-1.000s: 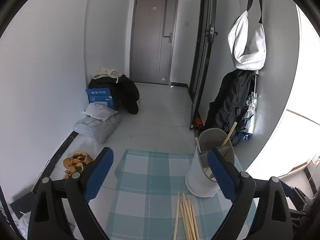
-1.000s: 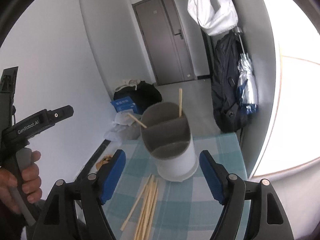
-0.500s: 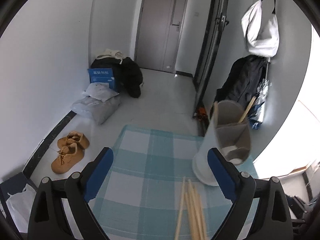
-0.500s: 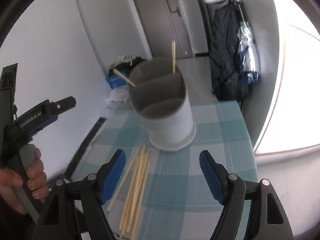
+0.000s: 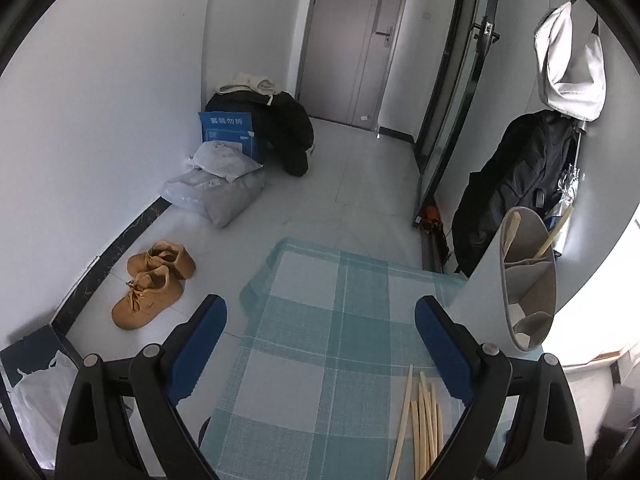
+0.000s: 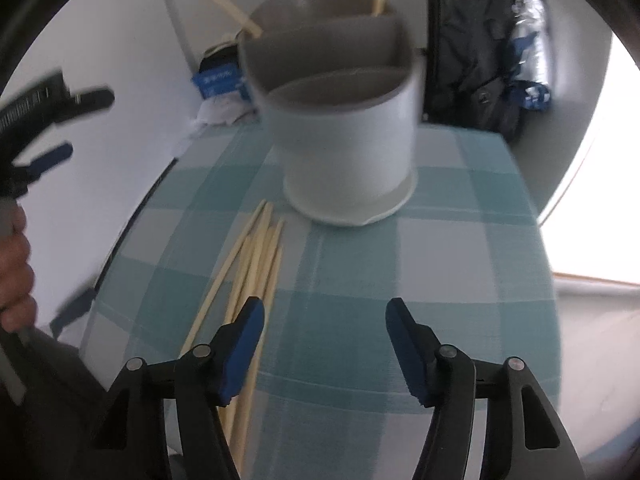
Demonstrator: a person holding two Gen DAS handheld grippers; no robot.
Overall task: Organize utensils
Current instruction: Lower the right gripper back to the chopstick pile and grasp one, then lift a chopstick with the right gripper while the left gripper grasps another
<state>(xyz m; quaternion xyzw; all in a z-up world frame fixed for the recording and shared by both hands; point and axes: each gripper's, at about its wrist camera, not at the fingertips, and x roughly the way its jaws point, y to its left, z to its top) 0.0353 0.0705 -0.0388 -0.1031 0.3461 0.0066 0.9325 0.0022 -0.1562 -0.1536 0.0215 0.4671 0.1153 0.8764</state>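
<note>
Tilting downward within the last second, the right gripper (image 6: 324,344) is now brought over the loose chopsticks (image 6: 256,256), jaws apart and empty. The left gripper (image 5: 320,344) is likewise held wide, empty. A pickup toward the divided holder (image 6: 344,152) is judged imminent.

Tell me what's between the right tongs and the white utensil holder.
Right wrist view: only bare checked tablecloth separates the right tongs from the utensil holder; the loose chopsticks lie off to the left.

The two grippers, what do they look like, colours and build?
The left gripper and the right gripper look alike: black plastic linkage arms with silver pivot screws, and blue pads on the fingers. A bare hand grips the left one's handle.
</note>
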